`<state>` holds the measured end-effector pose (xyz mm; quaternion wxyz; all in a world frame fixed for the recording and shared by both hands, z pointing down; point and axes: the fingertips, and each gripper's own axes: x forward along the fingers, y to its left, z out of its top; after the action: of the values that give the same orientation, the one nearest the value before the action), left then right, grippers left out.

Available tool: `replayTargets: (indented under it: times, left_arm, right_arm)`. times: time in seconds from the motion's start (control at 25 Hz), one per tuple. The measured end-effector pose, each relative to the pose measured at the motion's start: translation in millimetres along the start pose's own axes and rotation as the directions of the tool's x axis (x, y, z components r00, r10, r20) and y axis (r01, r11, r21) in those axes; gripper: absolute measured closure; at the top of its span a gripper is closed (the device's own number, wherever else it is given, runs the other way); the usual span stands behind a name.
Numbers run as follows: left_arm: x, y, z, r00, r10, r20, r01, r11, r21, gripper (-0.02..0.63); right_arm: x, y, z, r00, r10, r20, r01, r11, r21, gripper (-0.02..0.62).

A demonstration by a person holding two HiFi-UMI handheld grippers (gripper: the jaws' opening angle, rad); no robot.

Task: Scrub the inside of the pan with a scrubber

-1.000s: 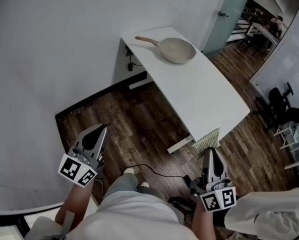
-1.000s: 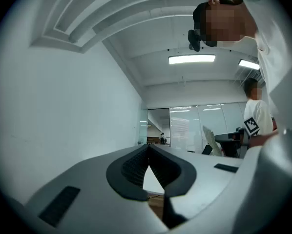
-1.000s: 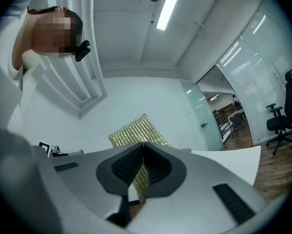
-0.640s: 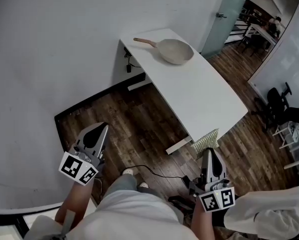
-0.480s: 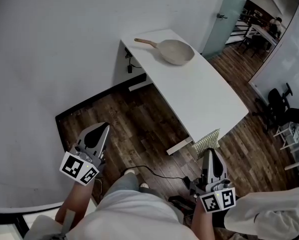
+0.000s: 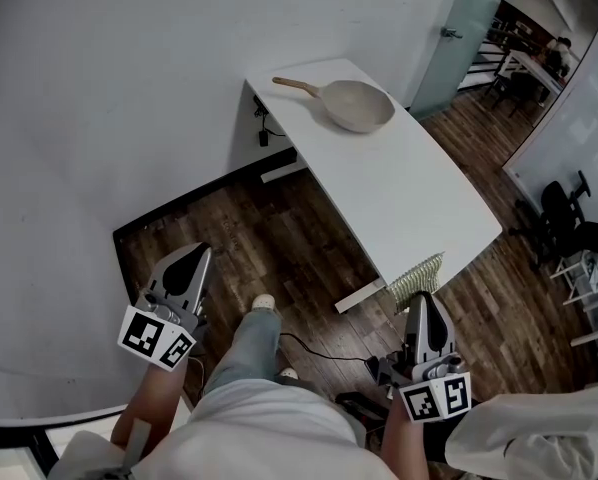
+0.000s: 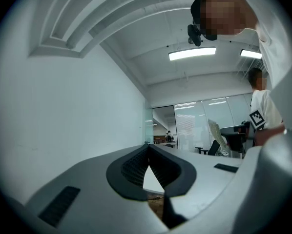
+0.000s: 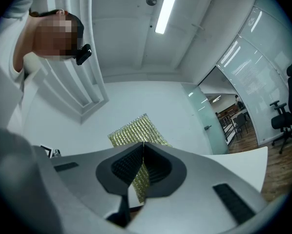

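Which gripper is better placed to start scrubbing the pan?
The right gripper: it is shut on the yellow-green mesh scrubber. The left gripper is shut and empty. The beige pan with the wooden handle sits at the far end of the white table.

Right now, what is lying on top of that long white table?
Only a beige pan with a wooden handle, at the white table's far end. The gold mesh scrubber in the right gripper covers part of its near edge.

matt cream pan (image 6: 359, 106) with wooden handle (image 6: 295, 86), smooth white table (image 6: 409, 193), dark wood plank floor (image 6: 279, 233), rough glittery mesh scrubber (image 8: 135, 130)
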<state>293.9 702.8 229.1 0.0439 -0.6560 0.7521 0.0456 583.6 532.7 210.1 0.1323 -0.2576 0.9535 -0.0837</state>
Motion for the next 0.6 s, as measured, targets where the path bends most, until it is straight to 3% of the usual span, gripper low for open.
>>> replayTargets:
  times: [0.28, 0.6]
  left_arm:
    - [45, 23, -6, 1.0, -0.017, 0.004, 0.017, 1.0, -0.009, 0.594]
    - [130, 60, -8, 0.997, -0.075, 0.023, 0.075, 0.997, -0.012, 0.594]
  right_arm:
    - [46, -16, -5, 1.0, -0.005, -0.009, 0.005, 1.0, -0.024, 0.572]
    - [117, -40, -9, 1.0, -0.024, -0.012, 0.024, 0.998, -0.049, 0.572]
